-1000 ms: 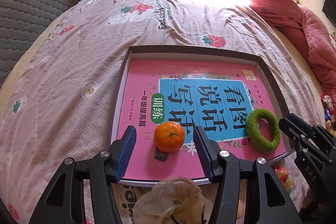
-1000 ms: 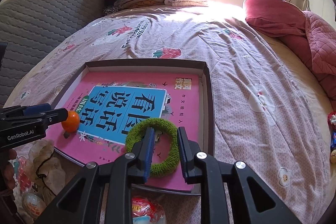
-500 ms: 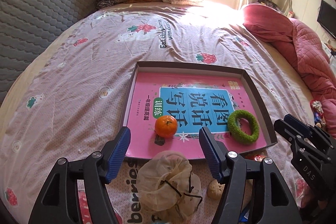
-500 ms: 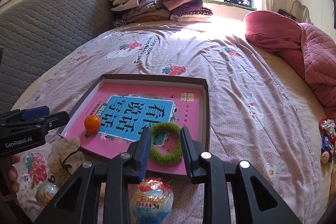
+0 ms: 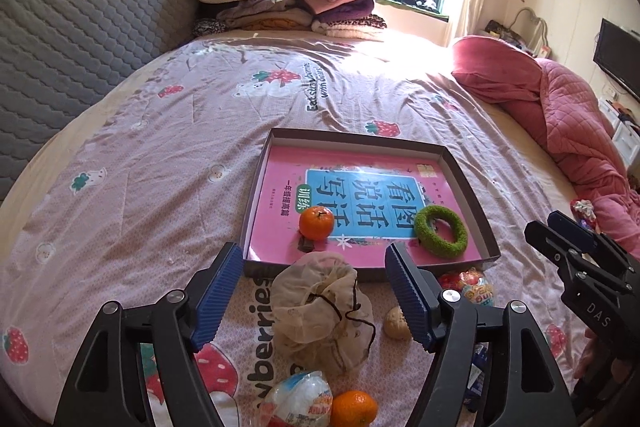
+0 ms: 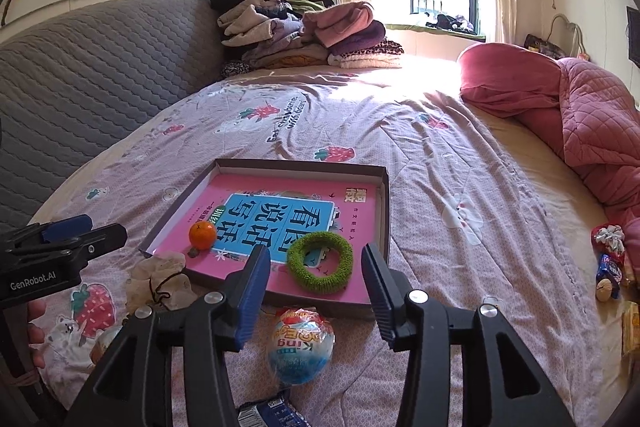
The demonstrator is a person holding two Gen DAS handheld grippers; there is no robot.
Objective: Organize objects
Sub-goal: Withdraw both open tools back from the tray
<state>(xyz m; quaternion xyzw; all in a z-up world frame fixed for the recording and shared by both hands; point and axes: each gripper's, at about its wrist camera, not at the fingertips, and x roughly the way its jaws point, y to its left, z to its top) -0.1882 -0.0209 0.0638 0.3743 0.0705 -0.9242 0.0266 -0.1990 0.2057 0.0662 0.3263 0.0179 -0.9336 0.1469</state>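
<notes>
A shallow brown box (image 5: 472,195) (image 6: 386,203) lies on the bed with a pink book inside. On the book sit an orange (image 5: 316,223) (image 6: 202,235) and a green fuzzy ring (image 5: 440,231) (image 6: 320,261). My left gripper (image 5: 314,297) is open and empty, above a beige mesh pouch (image 5: 324,311) in front of the box. My right gripper (image 6: 314,293) is open and empty, just short of the box, with a wrapped toy egg (image 6: 300,345) lying between its fingers.
In front of the box lie a second orange (image 5: 354,409), a walnut (image 5: 396,323), a wrapped ball (image 5: 298,401) and a dark blue packet (image 6: 268,411). A red quilt (image 6: 580,115) is at the right, folded clothes (image 6: 304,35) at the back, small snacks (image 6: 608,267) at the right edge.
Both grippers have pulled back from the box toward the bed's near edge. The right gripper's fingers, close together over the green ring before, have opened wide. The ring and orange stay on the book.
</notes>
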